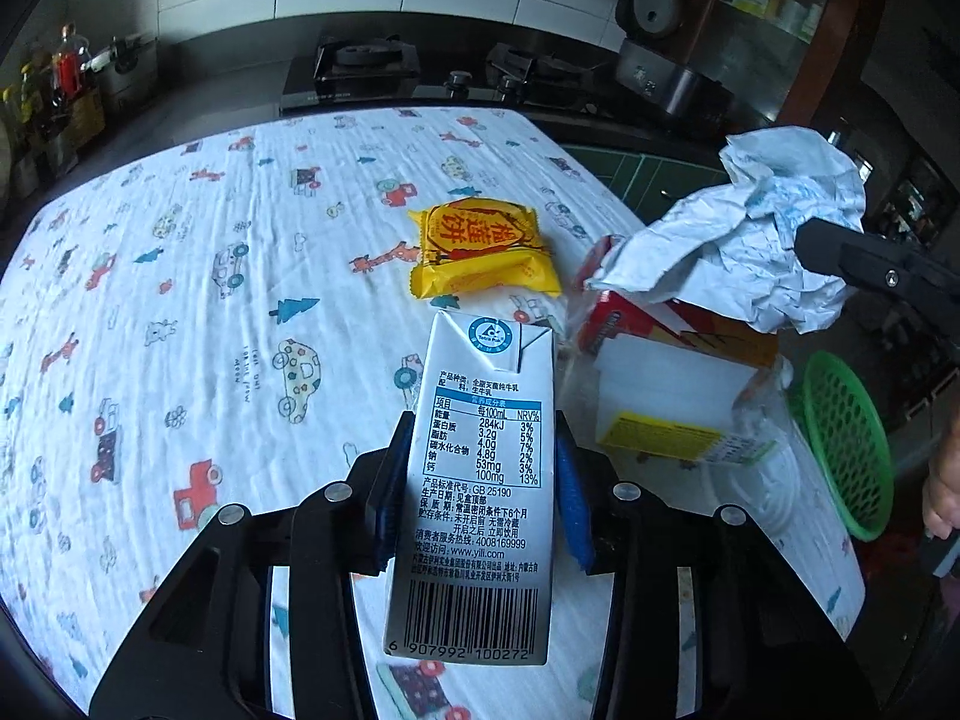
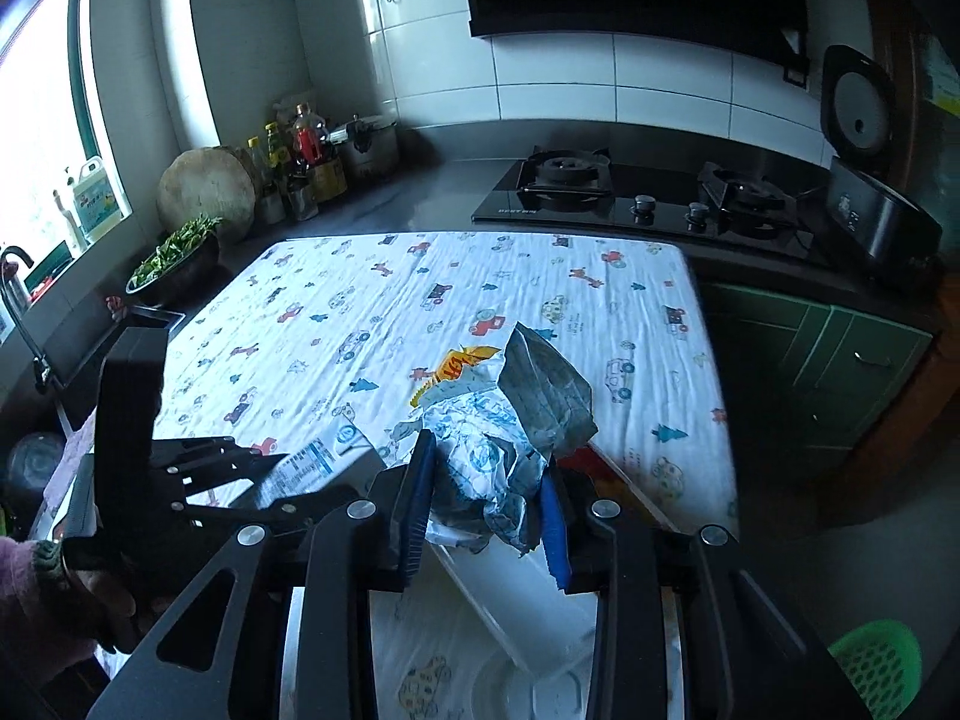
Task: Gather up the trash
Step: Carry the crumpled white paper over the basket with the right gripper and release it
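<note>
A: Figure: both tongs loaded. The left gripper [image 1: 480, 480] clasps one white milk carton [image 1: 480, 480] by its sides, carton near upright, its foot over the printed tablecloth [image 1: 180, 276]. The right gripper [image 2: 489, 498] is clenched on one crumpled paper wrapper [image 2: 498, 438], held clear of the table.

B: And how is the step done well?

A: In my judgement, keep both grips firm, carry each piece over the green basket [image 1: 846, 444] at the table's right edge, then let go only above its rim; the paper is light and may snag on a pad.

B: Count what remains.

A: One yellow snack packet [image 1: 480, 252], one red-and-white box [image 1: 678, 360] just right of the carton. One basket.
</note>
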Tool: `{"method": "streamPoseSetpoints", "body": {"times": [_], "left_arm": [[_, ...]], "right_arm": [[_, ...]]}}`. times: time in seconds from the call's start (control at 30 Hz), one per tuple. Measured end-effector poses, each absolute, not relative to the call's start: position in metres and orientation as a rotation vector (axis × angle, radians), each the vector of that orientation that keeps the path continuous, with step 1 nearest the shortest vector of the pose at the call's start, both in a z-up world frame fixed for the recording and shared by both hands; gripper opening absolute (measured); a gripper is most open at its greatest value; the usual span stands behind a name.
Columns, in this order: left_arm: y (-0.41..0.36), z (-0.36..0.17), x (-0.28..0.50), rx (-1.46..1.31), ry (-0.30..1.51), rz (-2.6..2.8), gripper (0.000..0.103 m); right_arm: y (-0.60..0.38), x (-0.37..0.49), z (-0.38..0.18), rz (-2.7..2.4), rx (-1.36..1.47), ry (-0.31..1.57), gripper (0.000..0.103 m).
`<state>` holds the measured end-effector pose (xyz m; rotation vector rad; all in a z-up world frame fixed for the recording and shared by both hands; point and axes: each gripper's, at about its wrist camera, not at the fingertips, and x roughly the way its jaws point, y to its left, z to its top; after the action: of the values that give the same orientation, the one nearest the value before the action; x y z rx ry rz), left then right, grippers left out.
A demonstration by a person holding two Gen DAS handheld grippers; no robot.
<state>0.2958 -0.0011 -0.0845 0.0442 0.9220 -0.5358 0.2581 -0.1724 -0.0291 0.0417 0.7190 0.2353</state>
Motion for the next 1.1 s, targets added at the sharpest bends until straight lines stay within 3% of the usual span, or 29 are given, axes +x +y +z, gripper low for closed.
{"method": "streamPoseSetpoints", "body": {"times": [0.5, 1.1], "left_arm": [[-0.030, -0.043, 0.223, 0.039, 0.828, -0.598, 0.042], [-0.140, -0.024, 0.156, 0.106, 0.794, -0.798, 0.042]], "right_arm": [[-0.245, 0.163, -0.039, 0.108, 0.093, 0.712, 0.031], [-0.399, 0.060, -0.076, -0.245, 0.201, 0.811, 0.037]]}}
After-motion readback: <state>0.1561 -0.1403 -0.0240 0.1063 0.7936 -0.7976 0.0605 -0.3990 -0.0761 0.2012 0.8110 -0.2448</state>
